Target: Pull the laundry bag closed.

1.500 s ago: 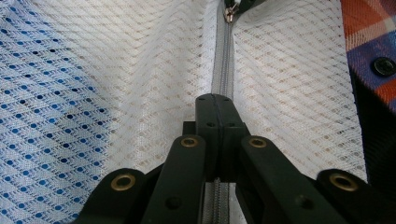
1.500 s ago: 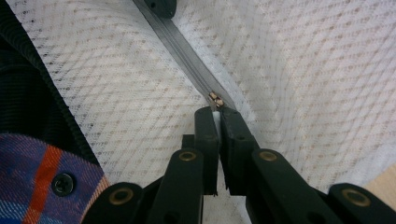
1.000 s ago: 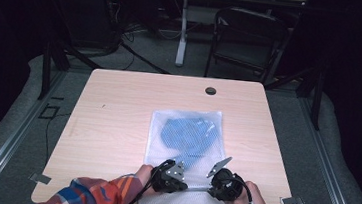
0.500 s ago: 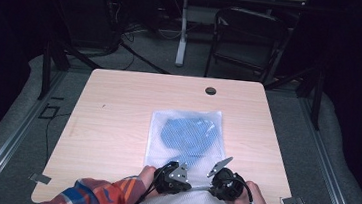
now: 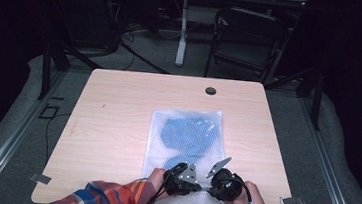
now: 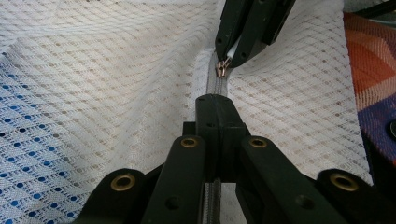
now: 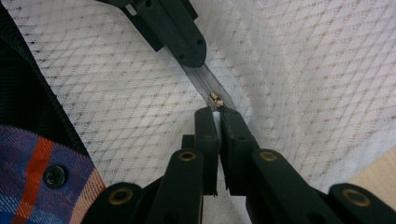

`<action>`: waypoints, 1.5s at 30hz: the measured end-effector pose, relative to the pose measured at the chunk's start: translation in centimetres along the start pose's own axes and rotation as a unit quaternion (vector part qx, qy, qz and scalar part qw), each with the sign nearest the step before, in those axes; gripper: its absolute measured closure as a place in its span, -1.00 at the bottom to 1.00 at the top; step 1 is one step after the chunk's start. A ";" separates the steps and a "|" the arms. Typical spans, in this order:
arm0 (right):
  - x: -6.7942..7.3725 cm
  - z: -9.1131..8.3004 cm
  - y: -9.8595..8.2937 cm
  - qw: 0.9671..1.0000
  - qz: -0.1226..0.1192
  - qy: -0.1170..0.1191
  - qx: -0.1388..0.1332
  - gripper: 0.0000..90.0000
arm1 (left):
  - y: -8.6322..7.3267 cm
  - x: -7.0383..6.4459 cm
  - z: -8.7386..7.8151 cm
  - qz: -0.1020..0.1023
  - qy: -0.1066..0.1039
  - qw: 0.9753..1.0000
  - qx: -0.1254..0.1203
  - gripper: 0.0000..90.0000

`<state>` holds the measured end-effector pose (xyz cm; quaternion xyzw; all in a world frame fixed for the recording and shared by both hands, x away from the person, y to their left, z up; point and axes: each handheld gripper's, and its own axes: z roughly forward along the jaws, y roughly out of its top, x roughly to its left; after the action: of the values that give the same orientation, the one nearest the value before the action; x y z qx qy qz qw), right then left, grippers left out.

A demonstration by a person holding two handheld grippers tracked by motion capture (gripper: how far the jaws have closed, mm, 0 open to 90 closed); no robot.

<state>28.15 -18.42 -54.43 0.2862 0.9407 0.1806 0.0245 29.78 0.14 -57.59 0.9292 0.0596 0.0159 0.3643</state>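
Note:
A white mesh bag (image 5: 158,150) lies on the table with a blue fabric item (image 5: 189,132) inside. Its grey zipper (image 6: 220,87) runs along the end nearest the person. My left gripper (image 6: 215,99) is shut on the zipper tape. My right gripper (image 7: 215,113) is shut on the small white pull tab of the metal zipper slider (image 7: 216,99). In the high view the left gripper (image 5: 181,178) and the right gripper (image 5: 223,182) sit close together over the bag's near end. Blue shows through the mesh (image 6: 28,140) to the left.
The light wooden table (image 5: 111,125) has a round cable hole (image 5: 210,91) at the far edge. A black chair (image 5: 248,38) and desk legs stand beyond it. Plaid sleeves (image 5: 109,198) come in at the near edge.
My left gripper has shifted slightly right along the bag's near end, closer to the right gripper. The right gripper and the bag have stayed put.

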 end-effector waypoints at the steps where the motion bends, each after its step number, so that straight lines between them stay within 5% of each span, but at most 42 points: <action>1: -0.1 0.0 0.0 1.000 -0.002 0.000 -0.002 0.93 | 0.0 0.0 0.0 0.009 0.001 1.000 0.001 1.00; 45: -0.3 -0.4 -0.7 1.000 0.008 -0.001 0.007 0.94 | -0.3 0.4 0.1 -0.011 -0.016 1.000 -0.011 1.00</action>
<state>27.99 -19.26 -54.36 0.2941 0.9395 0.1742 0.0216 30.11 0.36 -57.85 0.9246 0.0639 -0.0025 0.3755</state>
